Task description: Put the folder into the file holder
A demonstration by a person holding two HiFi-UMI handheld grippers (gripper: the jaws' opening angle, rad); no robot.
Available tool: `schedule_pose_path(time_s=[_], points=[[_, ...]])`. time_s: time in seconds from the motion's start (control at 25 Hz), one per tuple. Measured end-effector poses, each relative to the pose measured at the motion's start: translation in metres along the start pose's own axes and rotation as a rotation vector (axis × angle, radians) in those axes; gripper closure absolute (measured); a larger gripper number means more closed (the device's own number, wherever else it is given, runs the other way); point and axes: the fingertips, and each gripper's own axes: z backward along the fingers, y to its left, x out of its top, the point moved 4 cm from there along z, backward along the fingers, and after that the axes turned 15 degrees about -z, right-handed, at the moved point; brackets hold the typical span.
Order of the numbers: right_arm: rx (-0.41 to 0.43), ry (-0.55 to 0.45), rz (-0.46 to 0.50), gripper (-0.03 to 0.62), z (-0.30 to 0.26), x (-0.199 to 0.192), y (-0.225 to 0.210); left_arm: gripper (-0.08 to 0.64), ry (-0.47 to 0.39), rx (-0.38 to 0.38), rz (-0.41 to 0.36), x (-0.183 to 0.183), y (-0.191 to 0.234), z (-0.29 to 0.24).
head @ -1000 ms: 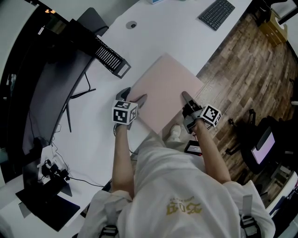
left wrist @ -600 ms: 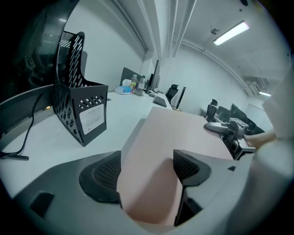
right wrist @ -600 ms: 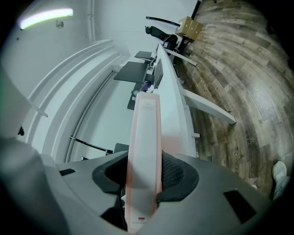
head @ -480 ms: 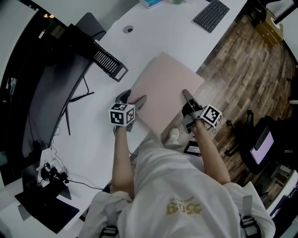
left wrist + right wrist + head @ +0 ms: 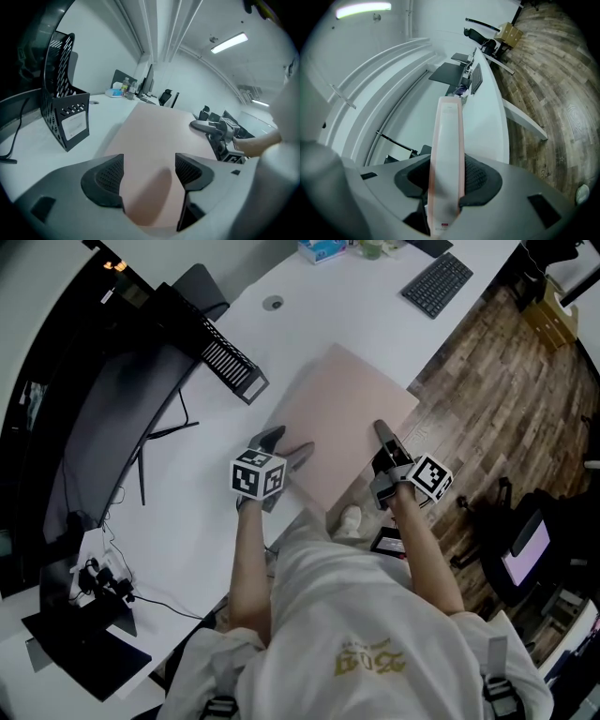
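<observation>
Lighting: ceiling strip lamp (image 5: pixel 229 42) is glowing overhead, giving bright, cool, even light. White desk (image 5: pixel 309 343) is glaring slightly in head view; curved monitor (image 5: pixel 112 427) is reading near-black.
Shadows: soft, one falling on pink folder (image 5: pixel 154 140).
Optics: both gripper views are bending hard w/ black vignette at corners, nearest foreground blurring. Head view edges are curving too.

No text reads legibly. The white label (image 5: pixel 75 125) on the file holder (image 5: pixel 58 101), left of the fingers (image 5: pixel 105 180) of the left gripper (image 5: pixel 149 174), is blurred. The yellow print (image 5: pixel 375 652) on the shirt (image 5: pixel 309 606) is likewise illegible.
</observation>
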Motion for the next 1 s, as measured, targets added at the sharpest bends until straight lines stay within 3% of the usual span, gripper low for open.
schedule_pose_path(time_s=[0.32, 0.56, 1.0], points=[[0.017, -0.003, 0.093, 0.413, -0.004, -0.001, 0.022, 0.212, -0.087, -0.05, 0.038, 0.026, -0.03, 0.004], [0.017, 0.01, 0.133, 0.413, -0.009, -0.007, 0.034, 0.209, -0.049, -0.091, 0.041, 0.025, -0.047, 0.006], [0.076, 0.054, 0.206, 0.413, -0.014, -0.017, 0.074, 0.216, -0.11, -0.015, 0.04, 0.035, -0.048, 0.015]])
